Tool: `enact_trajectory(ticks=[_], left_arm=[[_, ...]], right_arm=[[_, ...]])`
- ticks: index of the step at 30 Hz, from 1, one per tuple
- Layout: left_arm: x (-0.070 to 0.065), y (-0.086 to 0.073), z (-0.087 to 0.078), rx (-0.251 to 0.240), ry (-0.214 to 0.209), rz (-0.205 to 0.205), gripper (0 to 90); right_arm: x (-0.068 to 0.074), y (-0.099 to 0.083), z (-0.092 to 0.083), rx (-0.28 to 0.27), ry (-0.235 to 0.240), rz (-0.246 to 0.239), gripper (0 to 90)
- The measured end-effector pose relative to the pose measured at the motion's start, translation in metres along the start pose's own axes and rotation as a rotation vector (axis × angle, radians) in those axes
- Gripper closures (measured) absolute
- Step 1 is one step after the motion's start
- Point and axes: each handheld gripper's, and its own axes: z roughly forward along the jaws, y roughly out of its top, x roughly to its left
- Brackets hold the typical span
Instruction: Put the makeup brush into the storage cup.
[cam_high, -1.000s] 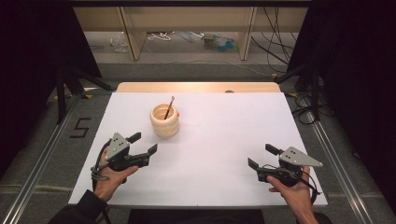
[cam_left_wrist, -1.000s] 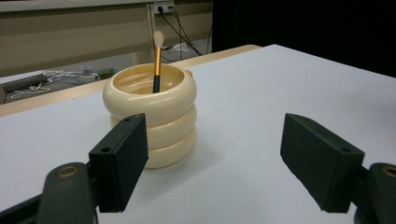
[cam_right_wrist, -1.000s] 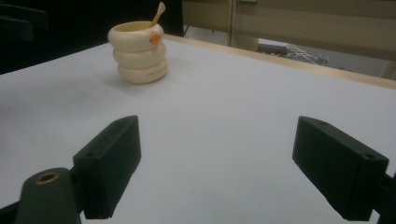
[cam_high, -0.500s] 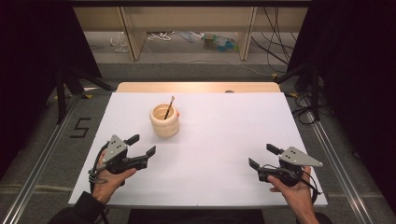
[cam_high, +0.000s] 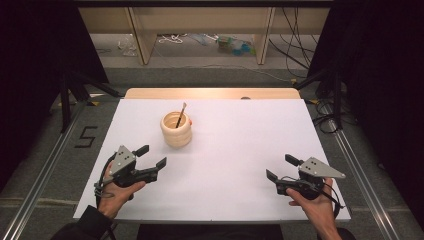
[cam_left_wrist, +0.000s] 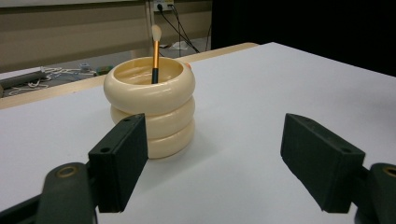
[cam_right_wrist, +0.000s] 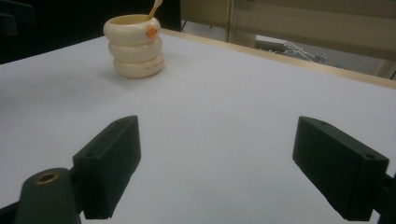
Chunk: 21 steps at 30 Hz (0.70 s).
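A cream ringed pot (cam_high: 176, 129) stands on the white table (cam_high: 235, 135), left of centre, with a thin brush (cam_high: 180, 114) leaning in it. In the left gripper view the pot (cam_left_wrist: 150, 105) is close ahead, a little left of the jaws, and the brush (cam_left_wrist: 155, 53) has an orange ferrule and a pale tip. My left gripper (cam_high: 151, 156) rests near the front left, open and empty, just short of the pot. At the front right my right gripper (cam_high: 281, 167) is open and empty, with the pot (cam_right_wrist: 135, 45) far off to its upper left.
A wooden strip (cam_high: 210, 93) runs along the table's far edge. Behind it stand shelf legs and loose cables on the floor (cam_high: 200, 45). Metal rails (cam_high: 45, 170) flank the table, and a floor mark "5" (cam_high: 86, 136) lies to the left.
My left gripper has slid slightly back and left toward the front edge. The right gripper has hardly moved. The pot and brush stay put.
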Motion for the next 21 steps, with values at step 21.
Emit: enact_trajectory(ticks=[21], left_arm=[[-0.0014,-0.0004,0.0015,0.009,-0.015,0.007,15.9]], right_arm=[[0.0,0.0013,-0.0028,0.035,-0.004,-0.008,16.2]])
